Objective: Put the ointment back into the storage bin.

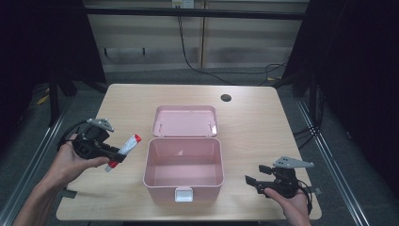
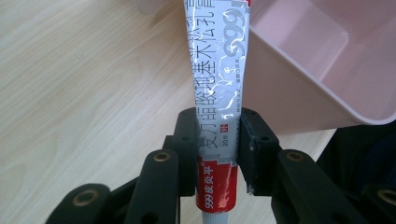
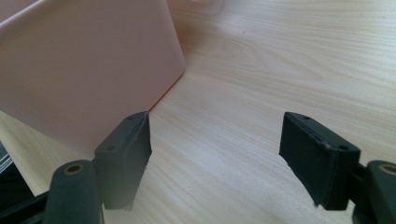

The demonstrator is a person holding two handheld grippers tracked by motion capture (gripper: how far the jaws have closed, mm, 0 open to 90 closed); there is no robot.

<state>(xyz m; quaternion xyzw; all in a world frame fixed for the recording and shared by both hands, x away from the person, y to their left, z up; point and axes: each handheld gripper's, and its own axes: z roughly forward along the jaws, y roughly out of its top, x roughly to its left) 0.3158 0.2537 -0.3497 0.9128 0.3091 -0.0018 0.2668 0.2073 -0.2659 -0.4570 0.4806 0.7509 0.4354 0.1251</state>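
Note:
A silver and red ointment tube (image 1: pixel 124 150) (image 2: pixel 219 84) is held clear of the table, left of the pink box (image 1: pixel 183 167). My left gripper (image 1: pixel 113 155) (image 2: pixel 217 140) is shut on the tube near its red capped end, and the tube's flat tail points toward the box. The box stands in the middle of the table with its lid (image 1: pixel 185 121) laid open behind it and nothing showing inside. To the right of the box, my right gripper (image 1: pixel 254 181) (image 3: pixel 217 154) sits low with its jaws apart and nothing between them; the box wall (image 3: pixel 84 70) is close on its left.
The wooden table (image 1: pixel 254 127) has a round cable hole (image 1: pixel 226 98) at the back right. A white latch (image 1: pixel 183 194) is on the box's front wall. Dark floor and cables surround the table.

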